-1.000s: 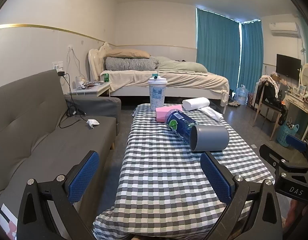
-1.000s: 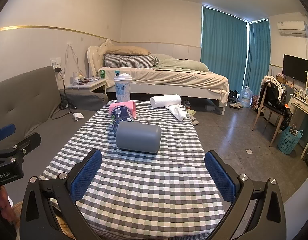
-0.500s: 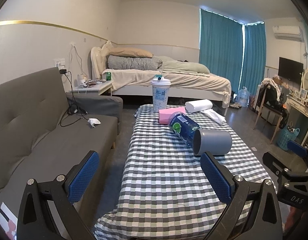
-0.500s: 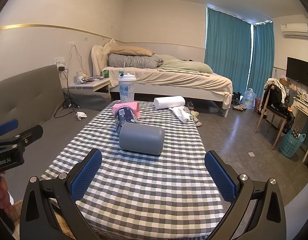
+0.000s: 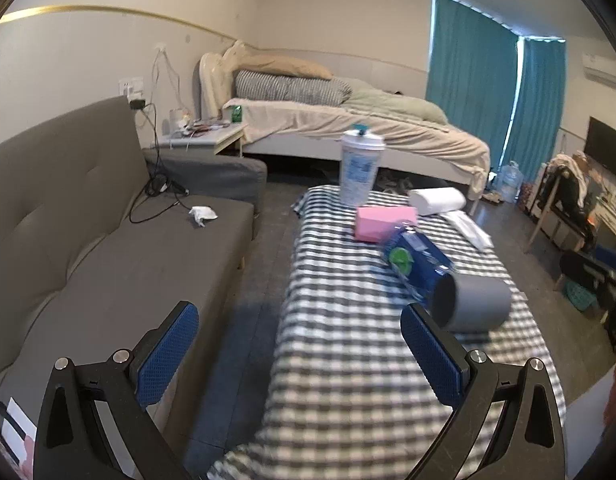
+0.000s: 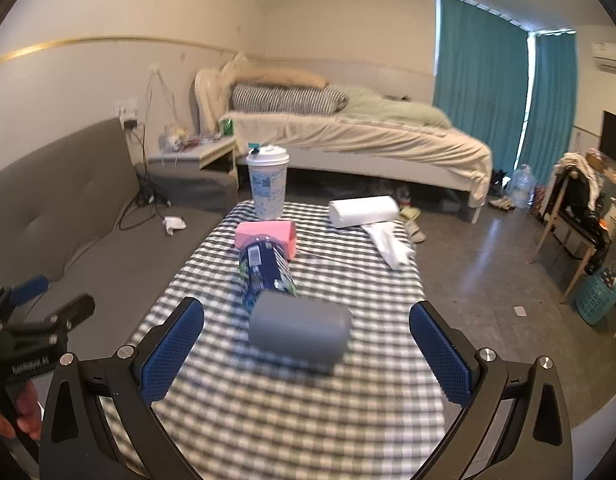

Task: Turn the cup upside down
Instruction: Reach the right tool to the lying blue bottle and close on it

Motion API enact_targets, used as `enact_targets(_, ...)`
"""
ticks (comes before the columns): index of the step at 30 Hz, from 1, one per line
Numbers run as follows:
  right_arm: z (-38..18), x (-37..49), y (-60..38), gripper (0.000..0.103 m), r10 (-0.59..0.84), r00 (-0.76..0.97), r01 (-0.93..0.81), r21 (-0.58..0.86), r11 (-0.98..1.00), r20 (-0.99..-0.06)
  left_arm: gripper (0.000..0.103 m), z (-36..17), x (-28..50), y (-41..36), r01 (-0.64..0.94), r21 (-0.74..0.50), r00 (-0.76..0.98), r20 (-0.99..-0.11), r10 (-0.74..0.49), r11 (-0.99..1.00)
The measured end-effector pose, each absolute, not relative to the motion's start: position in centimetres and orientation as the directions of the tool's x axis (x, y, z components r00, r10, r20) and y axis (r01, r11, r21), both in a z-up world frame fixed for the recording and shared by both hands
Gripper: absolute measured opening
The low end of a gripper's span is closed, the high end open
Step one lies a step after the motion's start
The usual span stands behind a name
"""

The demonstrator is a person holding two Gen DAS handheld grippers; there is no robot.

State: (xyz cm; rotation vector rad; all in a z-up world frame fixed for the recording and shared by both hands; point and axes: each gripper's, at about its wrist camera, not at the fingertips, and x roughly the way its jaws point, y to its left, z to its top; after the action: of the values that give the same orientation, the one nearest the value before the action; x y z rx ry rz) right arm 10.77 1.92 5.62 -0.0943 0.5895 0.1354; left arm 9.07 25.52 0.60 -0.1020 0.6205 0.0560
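A grey cup [image 6: 300,326] lies on its side on the checked tablecloth [image 6: 268,420], its mouth facing left; it also shows in the left wrist view [image 5: 474,304] with the dark opening toward me. My right gripper [image 6: 306,354] is open and empty, its blue pads either side of the cup and a little short of it. My left gripper [image 5: 300,354] is open and empty, near the table's left front edge, left of the cup. The left gripper also appears at the left edge of the right wrist view [image 6: 32,336].
A blue wrapped bottle [image 6: 266,272] lies right behind the cup, touching it. Behind are a pink box [image 6: 266,234], a lidded white drink cup [image 6: 267,184], a paper roll [image 6: 364,210] and a white cloth [image 6: 390,246]. A grey sofa [image 5: 88,240] is on the left.
Both grippers moved forward toward the table; the cup looks larger and now sits between the right gripper's pads. The left view swung leftward. Nothing on the table moved.
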Motion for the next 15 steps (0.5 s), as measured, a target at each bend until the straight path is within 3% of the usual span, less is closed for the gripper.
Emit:
enact_targets(5,4.7,18.8,5.0,0.103,0.116,0.739,-0.209,-0.063,0.976,-0.664,0.103,-0.6,13.2,27.4,-0.133,-0.061,0.781,-0.620,0.067,0.989)
enact_targets(15,-3.5,29.3,9.8,0.102,0.055,0.548,-0.228,-0.086,0.970,-0.835,0.103,-5.1,18.9,30.5,-0.200,-0.047,0.714,-0.691,0.113,0.979)
